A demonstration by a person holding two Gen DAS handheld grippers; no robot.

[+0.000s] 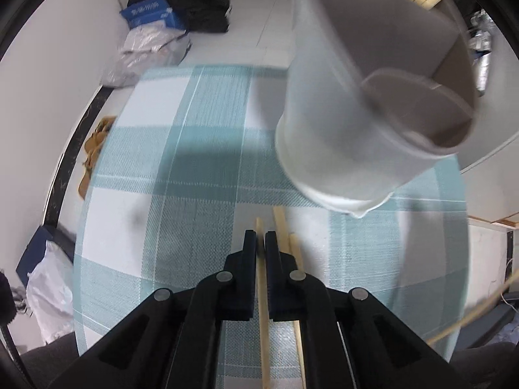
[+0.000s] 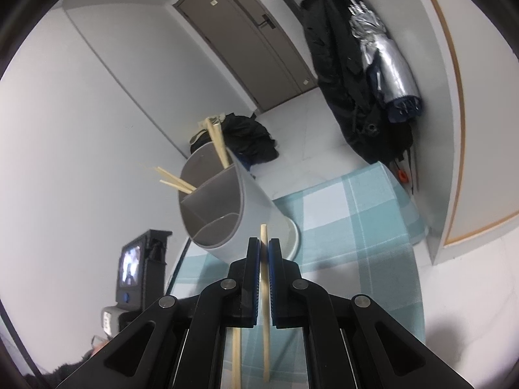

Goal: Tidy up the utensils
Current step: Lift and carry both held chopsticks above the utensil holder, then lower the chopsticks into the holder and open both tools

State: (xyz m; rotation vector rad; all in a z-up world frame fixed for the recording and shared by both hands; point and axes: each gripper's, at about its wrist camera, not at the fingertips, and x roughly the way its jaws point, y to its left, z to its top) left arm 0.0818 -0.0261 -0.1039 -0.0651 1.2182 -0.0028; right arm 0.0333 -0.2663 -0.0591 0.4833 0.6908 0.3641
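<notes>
Left gripper (image 1: 260, 238) points steeply down over the worktop covered in a teal-and-white checked cloth (image 1: 181, 175); its black fingers (image 1: 249, 243) are clamped on one pale wooden chopstick (image 1: 262, 295), which runs lengthwise between the pads, tip showing just past the fingertips. Two more loose wooden chopsticks (image 1: 285, 236) lie on the cloth just right of the clamped one, partly hidden under the right finger. Ahead and to the right stands the white cylindrical utensil holder with a grey divided interior (image 1: 324, 123), motion-blurred in this view, seated in a white drip saucer (image 1: 340, 204); chopstick ends protrude from its far compartment at the top right. Right gripper (image 2: 264, 246) is angled down toward the same holder (image 2: 246, 207); its fingers (image 2: 254, 253), lined with blue pads, are closed on a single wooden chopstick (image 2: 265, 291) that pokes up past the fingertips. In the right wrist view a further chopstick (image 2: 236, 356) shows below the left finger; whether it is held cannot be told. The holder already contains two groups of chopsticks (image 2: 217, 142), one in each of the back compartments; the nearest compartment looks empty. A grey door (image 2: 246, 39) and a hanging dark coat (image 2: 337, 74) are in the background.
</notes>
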